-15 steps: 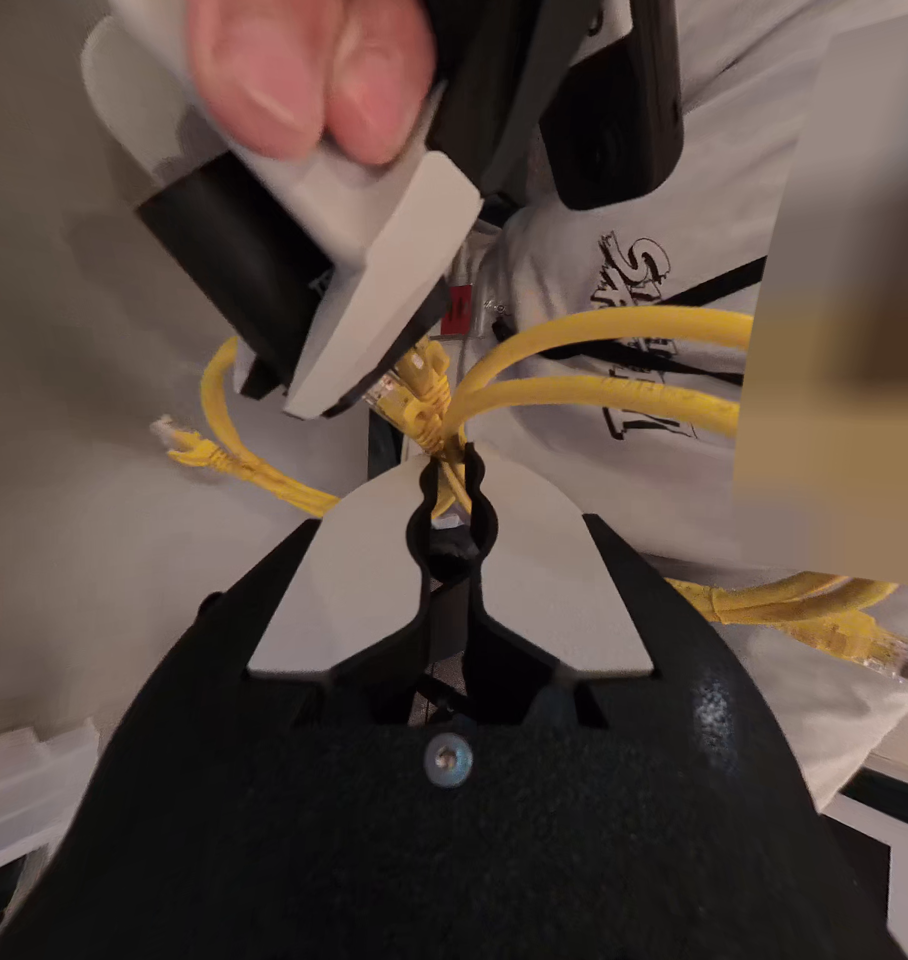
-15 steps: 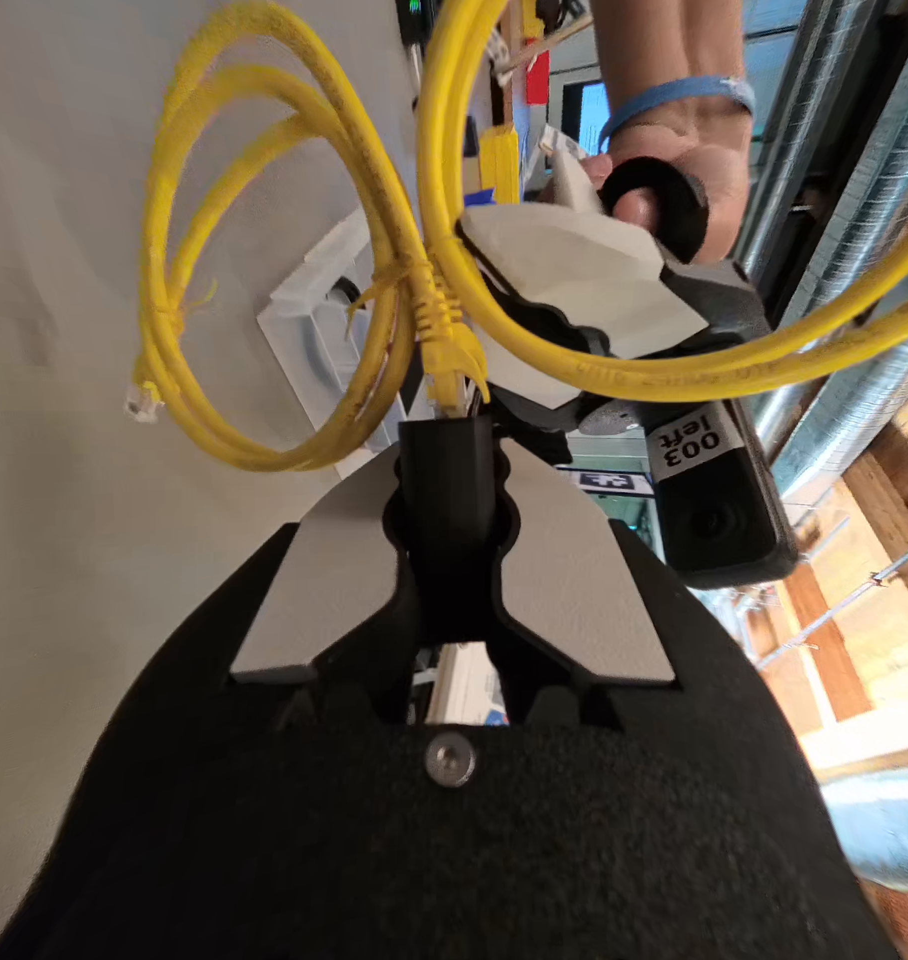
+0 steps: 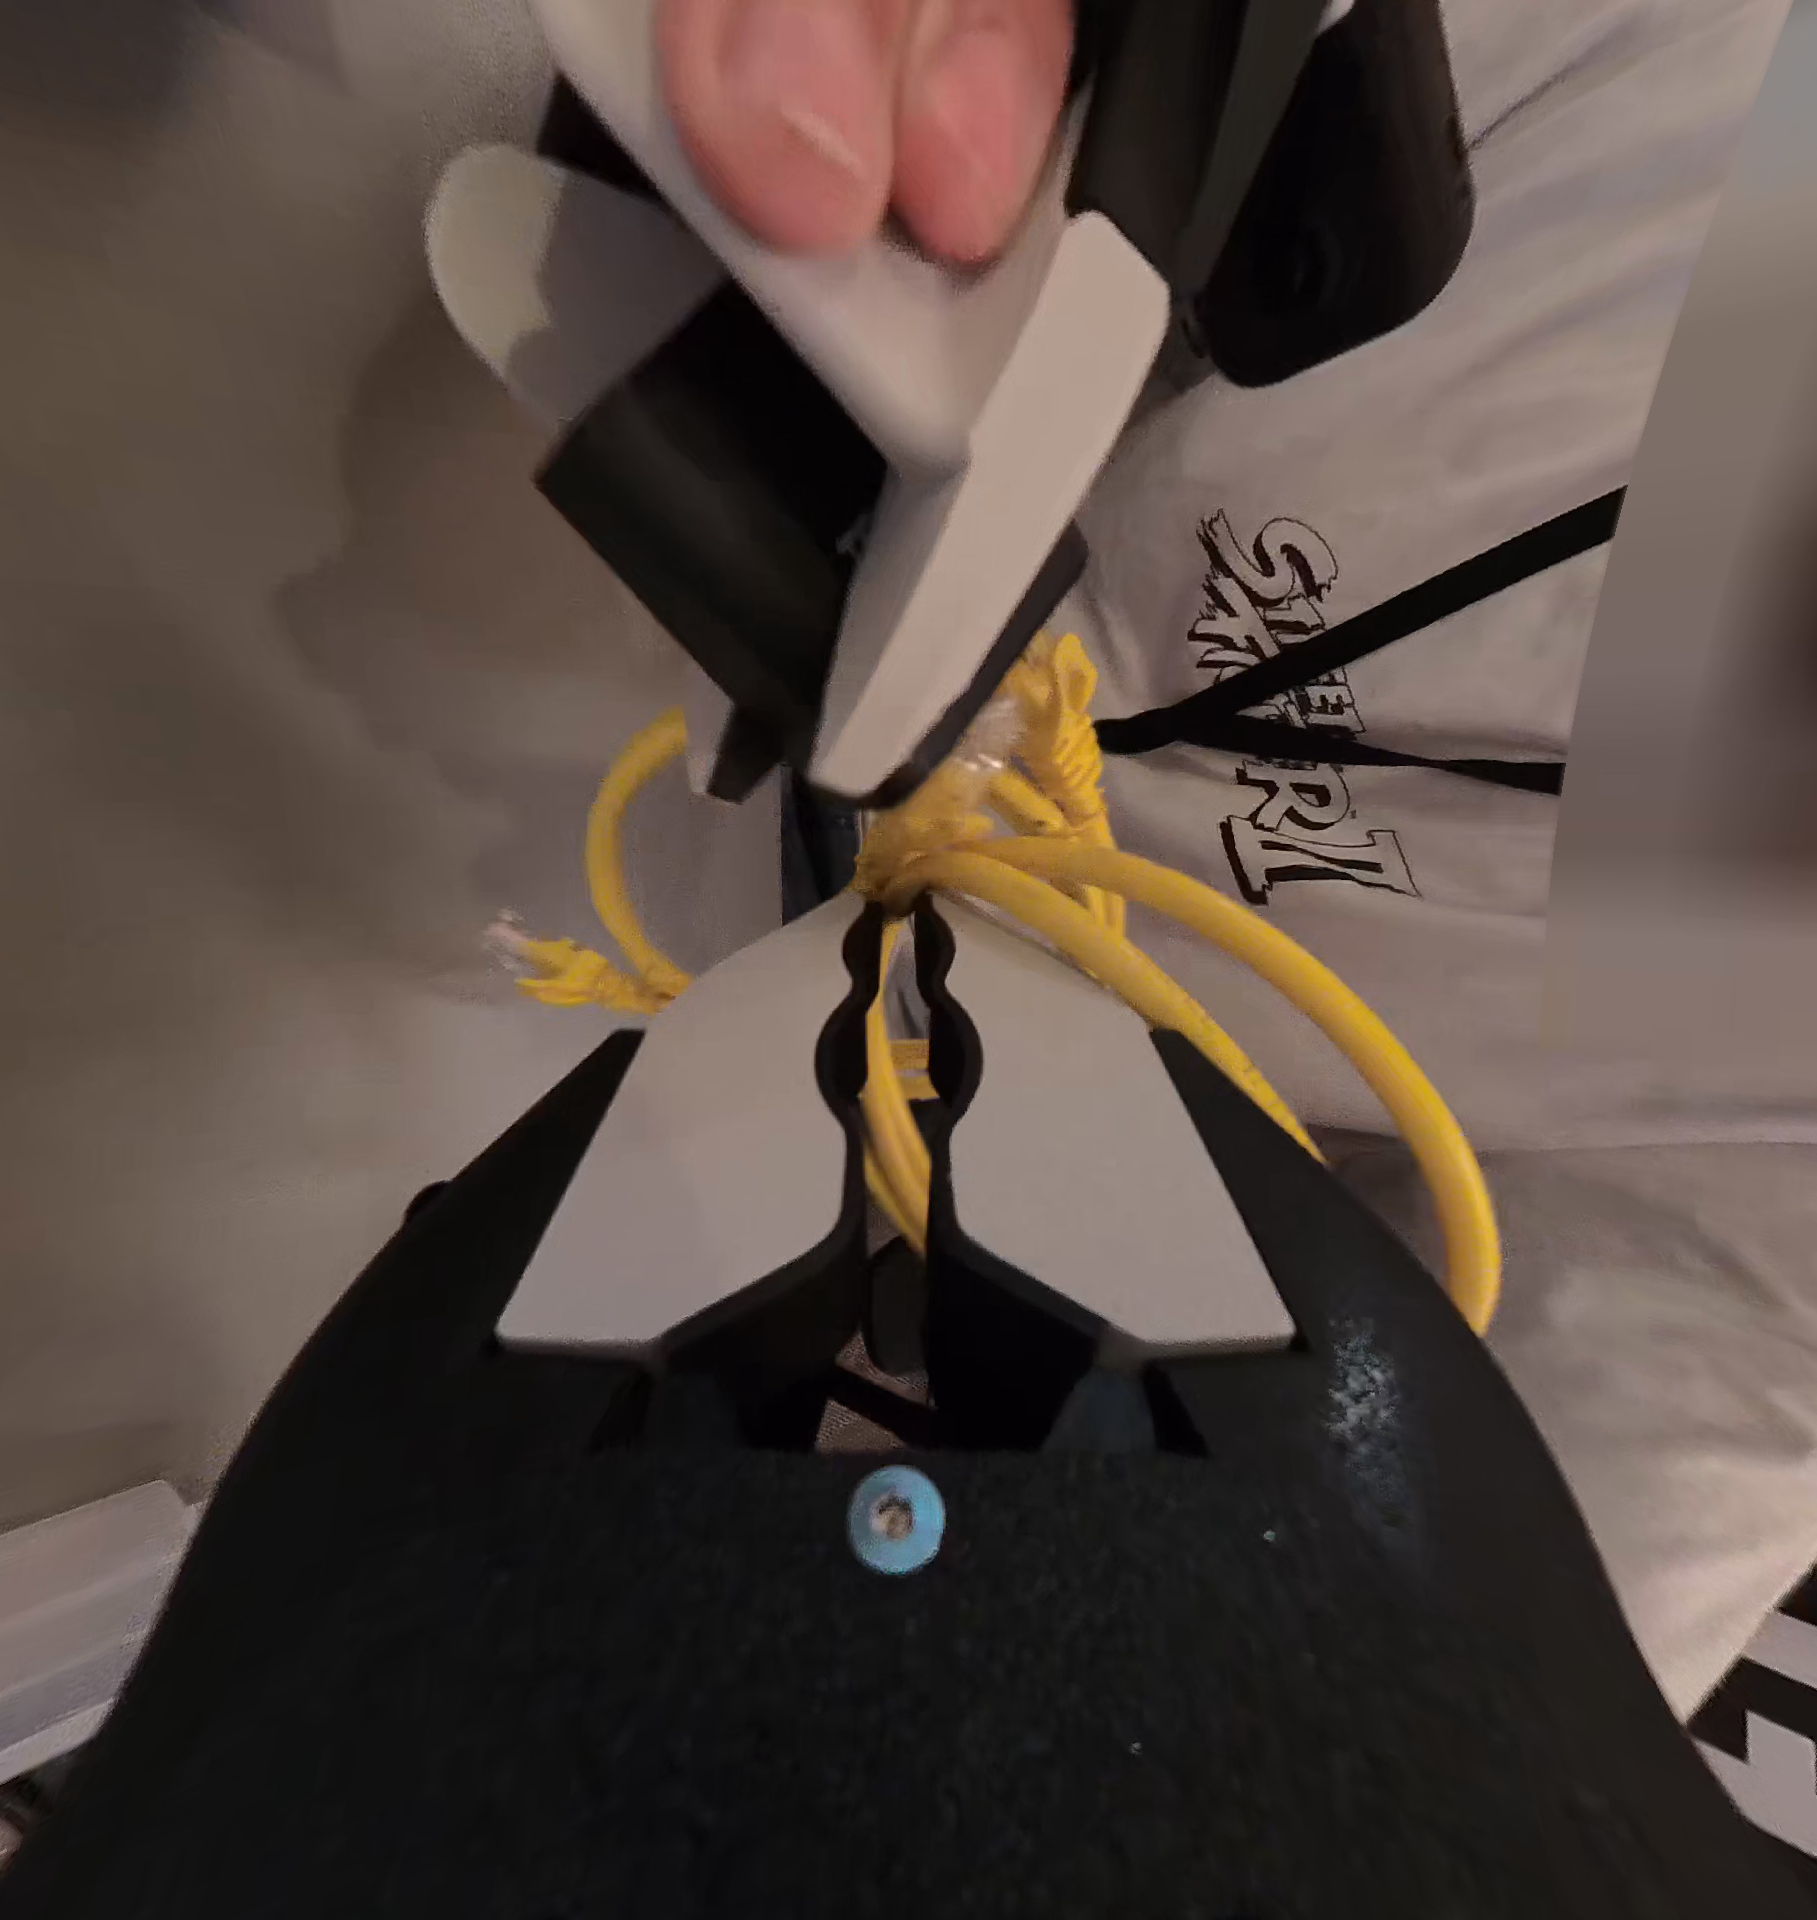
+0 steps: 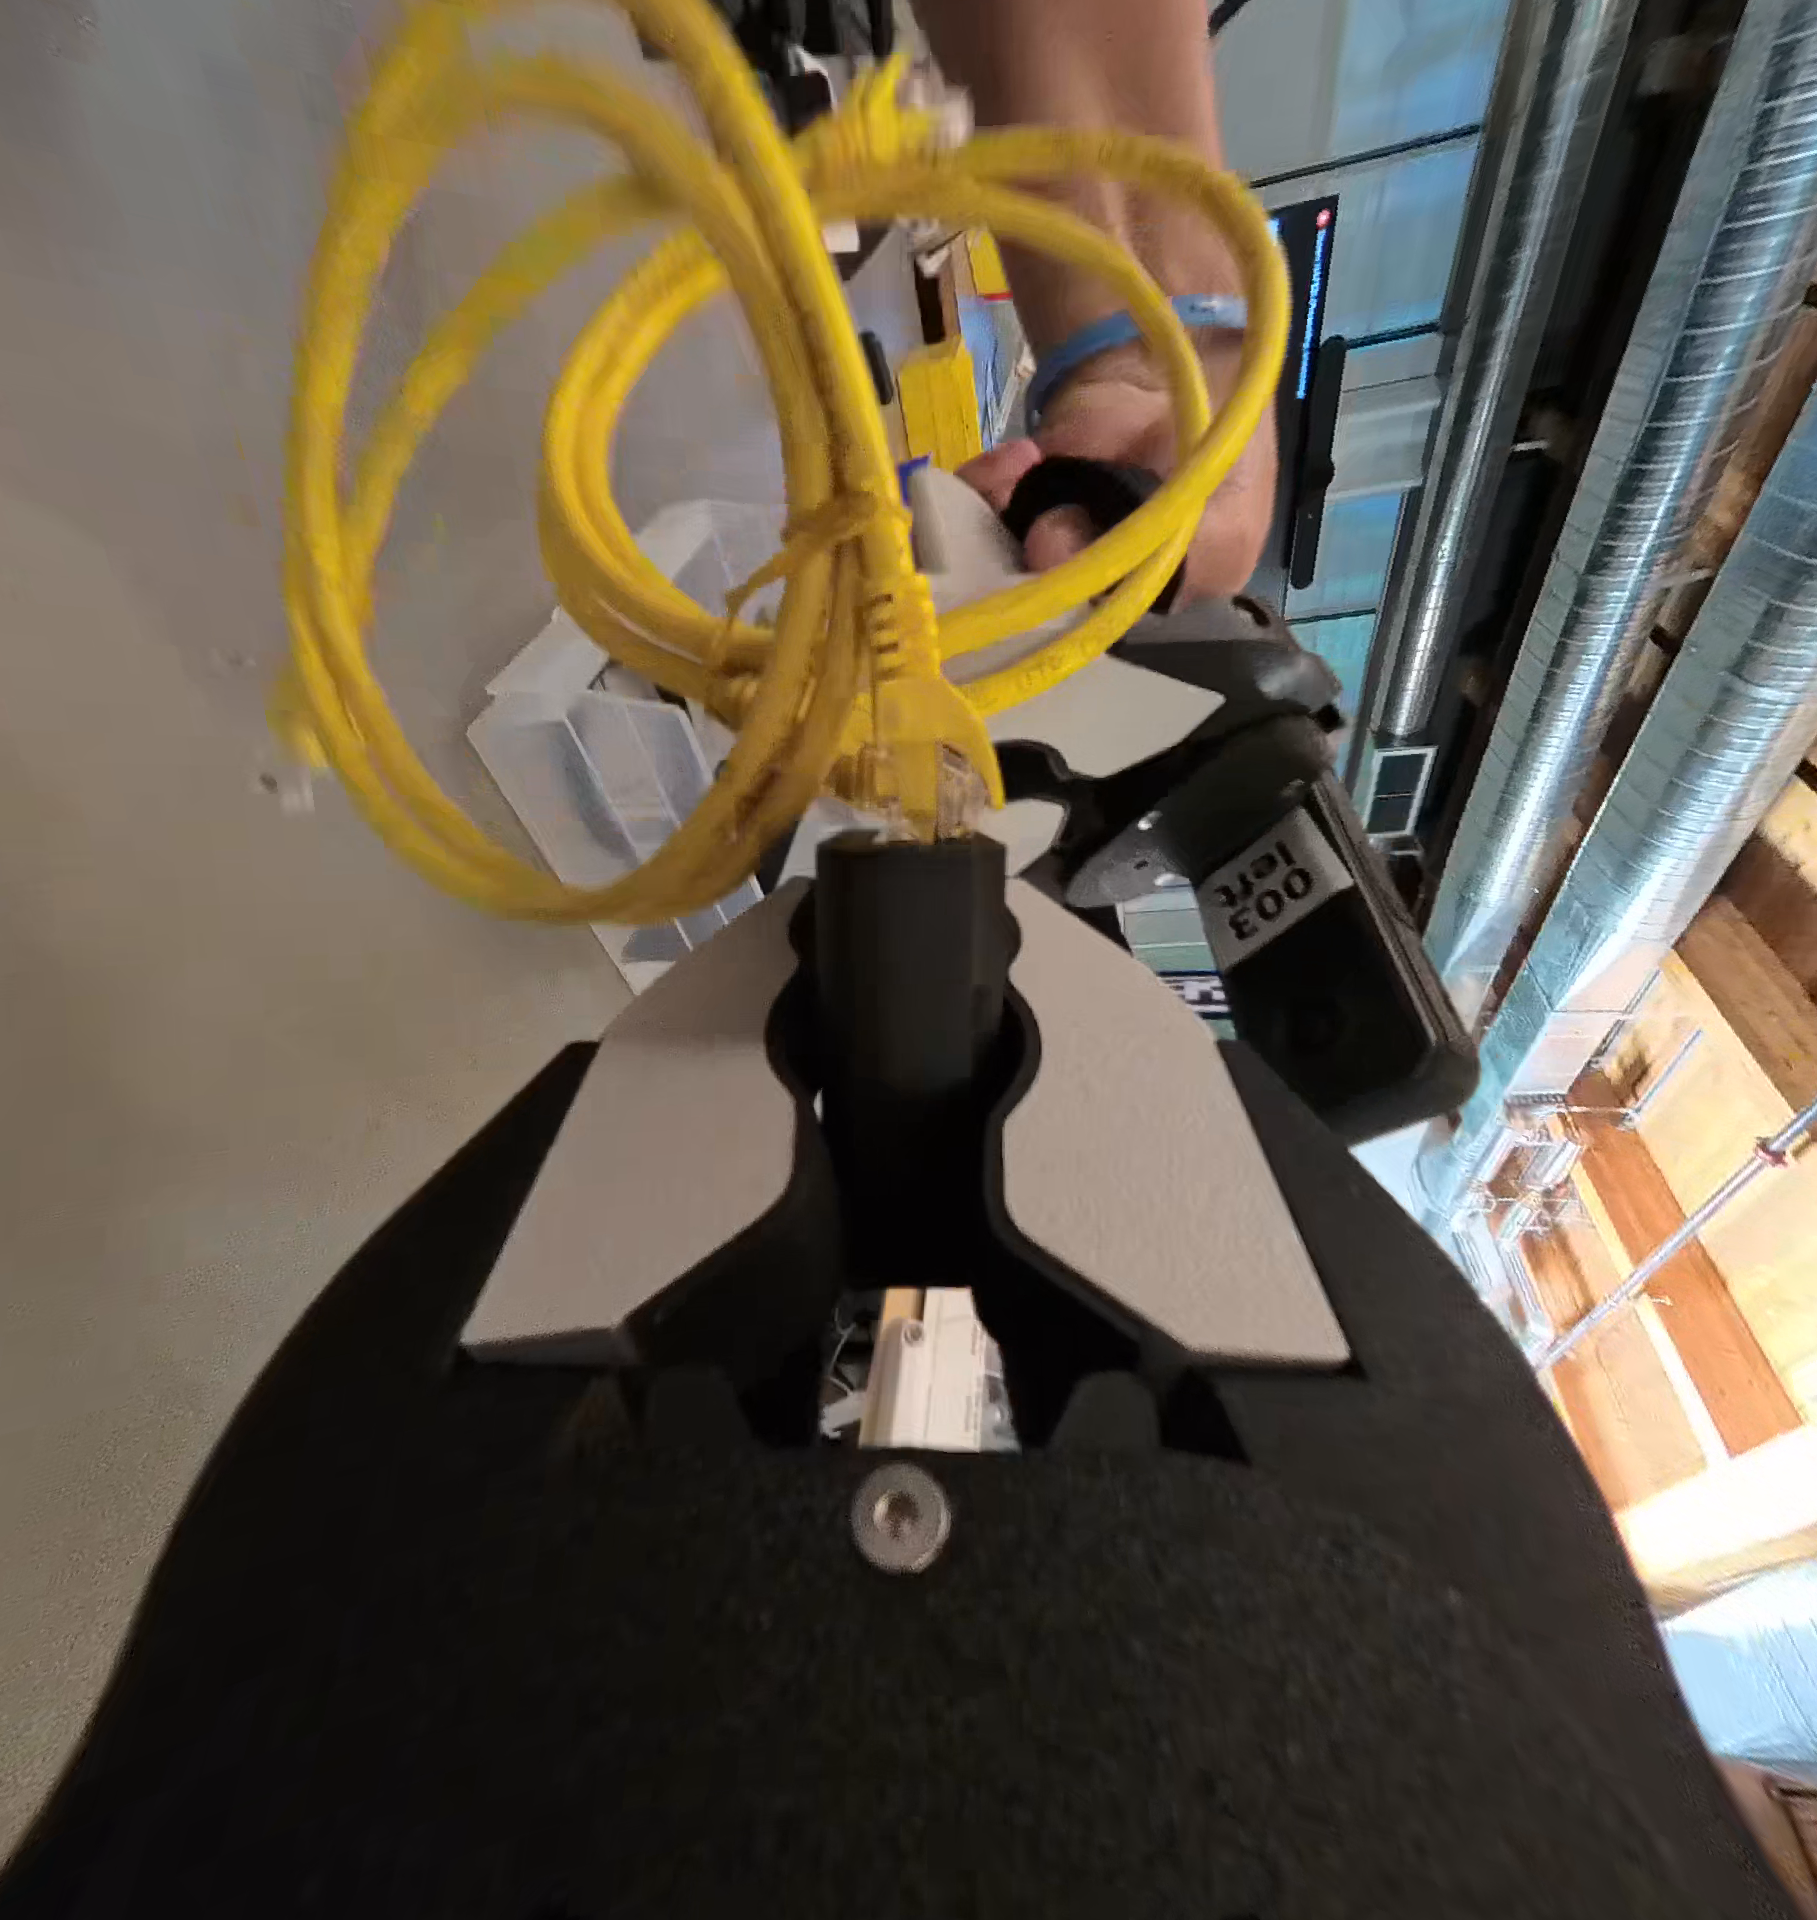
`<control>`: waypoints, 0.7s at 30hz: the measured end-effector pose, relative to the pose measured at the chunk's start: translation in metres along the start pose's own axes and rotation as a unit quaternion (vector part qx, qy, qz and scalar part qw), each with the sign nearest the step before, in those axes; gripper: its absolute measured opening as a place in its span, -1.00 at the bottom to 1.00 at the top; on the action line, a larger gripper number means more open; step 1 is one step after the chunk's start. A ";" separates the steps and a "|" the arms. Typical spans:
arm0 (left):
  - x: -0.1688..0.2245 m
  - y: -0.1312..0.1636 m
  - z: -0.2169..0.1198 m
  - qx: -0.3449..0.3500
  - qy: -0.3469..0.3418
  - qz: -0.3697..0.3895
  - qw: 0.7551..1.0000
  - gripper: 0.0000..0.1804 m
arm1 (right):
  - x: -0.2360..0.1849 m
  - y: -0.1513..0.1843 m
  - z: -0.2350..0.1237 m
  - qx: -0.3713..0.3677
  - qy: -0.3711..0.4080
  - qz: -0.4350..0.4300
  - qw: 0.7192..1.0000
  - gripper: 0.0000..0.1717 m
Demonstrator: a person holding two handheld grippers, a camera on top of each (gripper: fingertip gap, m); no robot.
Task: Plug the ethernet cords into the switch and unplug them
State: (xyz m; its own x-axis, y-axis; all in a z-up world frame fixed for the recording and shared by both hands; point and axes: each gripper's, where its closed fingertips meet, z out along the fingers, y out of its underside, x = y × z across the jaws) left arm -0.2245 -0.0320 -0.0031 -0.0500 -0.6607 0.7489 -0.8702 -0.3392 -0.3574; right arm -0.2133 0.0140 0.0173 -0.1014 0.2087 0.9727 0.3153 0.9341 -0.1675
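In the right wrist view my right gripper [image 4: 909,904] is shut on the black switch [image 4: 909,997] and holds it upright. Two yellow ethernet plugs [image 4: 925,769] sit at the switch's top face; how deep they go is hidden. The yellow cords [image 4: 675,582] coil above it, tied in a bundle. In the left wrist view my left gripper [image 3: 896,920] is shut on the yellow cords [image 3: 1247,966] right at the tie. Just beyond it, the right gripper [image 3: 862,769] holds the switch [image 3: 696,520]. A loose plug [image 3: 561,977] hangs to the left.
A person's hand [image 3: 862,125] grips the right gripper, with a white printed shirt [image 3: 1403,1039] behind. In the right wrist view a clear plastic bin [image 4: 613,748] lies on the pale surface, and metal ducts [image 4: 1662,520] and wooden beams run along the right. The grippers' ends are close to 5 cm from one another.
The cord coil has swung: its loops now hang down to the right in the left view and bunch over the switch in the right view. The right gripper with the switch has shifted right and closer. Both grasps hold.
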 end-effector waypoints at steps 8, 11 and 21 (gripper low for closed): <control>-0.030 0.001 -0.005 0.050 -0.101 -0.009 0.994 -0.95 | -0.004 0.034 -0.009 -0.057 -0.003 -0.029 0.998 -0.70; -0.061 0.018 -0.003 0.057 -0.166 -0.029 0.984 -0.95 | -0.001 0.058 -0.023 -0.123 -0.022 -0.059 0.990 -0.70; -0.156 0.055 0.065 0.110 -0.325 -0.077 0.936 -0.98 | 0.029 0.077 -0.088 -0.148 0.038 0.008 0.988 -0.70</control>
State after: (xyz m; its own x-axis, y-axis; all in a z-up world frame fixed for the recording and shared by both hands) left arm -0.2326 0.0094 -0.1755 0.4378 -0.8367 0.3291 -0.7171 -0.5457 -0.4335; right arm -0.1094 0.0665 0.0466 -0.0277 0.1894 0.9815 0.5794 0.8032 -0.1386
